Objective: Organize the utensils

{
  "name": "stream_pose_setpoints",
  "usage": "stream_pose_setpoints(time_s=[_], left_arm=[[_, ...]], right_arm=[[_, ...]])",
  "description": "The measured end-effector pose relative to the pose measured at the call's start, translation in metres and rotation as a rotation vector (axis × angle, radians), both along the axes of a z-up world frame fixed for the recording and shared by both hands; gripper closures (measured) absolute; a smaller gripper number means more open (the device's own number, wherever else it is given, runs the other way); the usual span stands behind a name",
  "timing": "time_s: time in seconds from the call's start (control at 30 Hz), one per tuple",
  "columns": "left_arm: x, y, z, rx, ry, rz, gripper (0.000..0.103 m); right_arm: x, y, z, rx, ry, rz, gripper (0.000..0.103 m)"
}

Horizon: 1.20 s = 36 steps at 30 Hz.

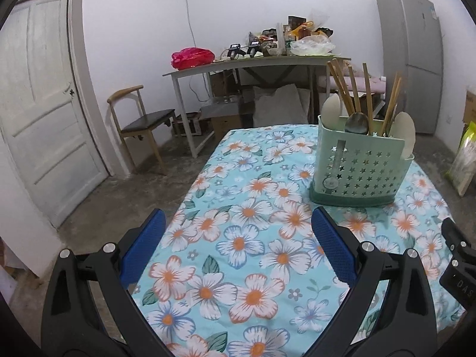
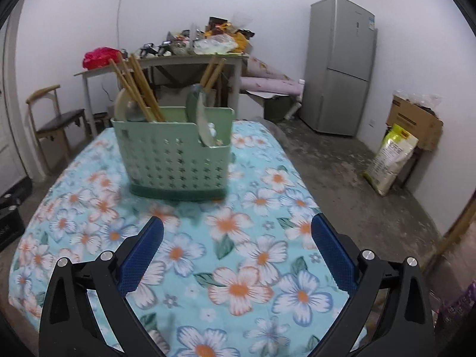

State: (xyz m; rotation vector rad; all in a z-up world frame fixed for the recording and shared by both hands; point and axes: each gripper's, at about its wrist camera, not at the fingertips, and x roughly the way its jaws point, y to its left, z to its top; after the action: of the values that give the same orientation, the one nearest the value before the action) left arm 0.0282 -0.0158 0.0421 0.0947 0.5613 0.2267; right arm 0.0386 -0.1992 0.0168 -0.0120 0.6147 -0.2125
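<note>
Both grippers hang low over the near end of the table, each with its blue-padded fingers spread wide and nothing between them: the left gripper [image 1: 238,217] and the right gripper [image 2: 238,223] are released and empty. Under them lies a light blue tablecloth [image 1: 247,267] printed with white and orange flowers.

Farther along the cloth stands the utensil holder [image 1: 361,166], a pale green plastic basket with star-shaped holes and a darker green base, upright on the table. It sits ahead and to the right of the left gripper, and ahead, slightly left, of the right gripper. Wooden chopsticks [image 1: 345,89] lean out of it in two bunches, a dark spoon [image 1: 356,122] rests bowl-up among them, and pale flat spoons [image 1: 406,132] stick up at its ends.

Beyond the table are a wooden chair [image 1: 139,119], a cluttered desk [image 1: 255,65] with a red bag [image 1: 192,57], a white door [image 1: 44,101] and a grey fridge [image 2: 339,65].
</note>
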Motion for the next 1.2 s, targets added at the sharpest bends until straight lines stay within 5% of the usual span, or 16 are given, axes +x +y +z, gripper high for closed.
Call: stream_pose_setpoints(time_s=[1.2], left_arm=[[0.003,0.011,-0.007,0.005,0.053,0.055,0.008]], right_arm=[[0.004,0.016,0.008,-0.013,0.009,0.050,0.007]])
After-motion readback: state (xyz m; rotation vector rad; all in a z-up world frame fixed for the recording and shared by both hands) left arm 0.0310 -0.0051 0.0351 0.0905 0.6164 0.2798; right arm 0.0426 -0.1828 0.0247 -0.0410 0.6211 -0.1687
